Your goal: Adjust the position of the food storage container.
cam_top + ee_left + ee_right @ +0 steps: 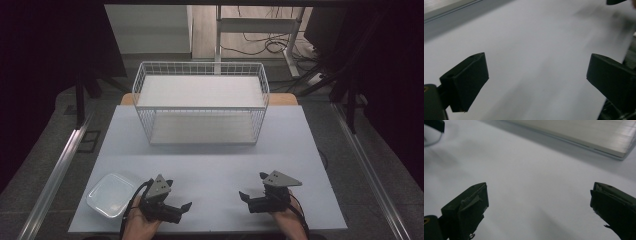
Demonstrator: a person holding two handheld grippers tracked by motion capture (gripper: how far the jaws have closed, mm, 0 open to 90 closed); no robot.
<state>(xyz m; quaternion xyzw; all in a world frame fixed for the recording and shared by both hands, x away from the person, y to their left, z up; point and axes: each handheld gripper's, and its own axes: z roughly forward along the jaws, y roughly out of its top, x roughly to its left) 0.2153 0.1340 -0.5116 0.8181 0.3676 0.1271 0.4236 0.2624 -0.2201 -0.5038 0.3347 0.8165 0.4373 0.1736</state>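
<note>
While both pairs of tongs hover low over the near edge of the surface (210,165), nothing gripped yet: left tongs (182,207) spread wide and empty, right tongs (245,197) likewise wide and empty, pointing toward each other. Clear plastic container (110,194) resting untouched at the near left corner, just beside the left tongs. White wire basket (200,102) standing bare at the far middle, well apart. Judged barely begun, with grasping and any moving of the container yet to do.

A pale grey rectangular tabletop (300,135) stands on dark grey floor (45,165). At twelve o'clock, a white metal desk frame (260,25) and tangled black cables (265,45) cross lit wooden flooring; darkness flanks both sides.
</note>
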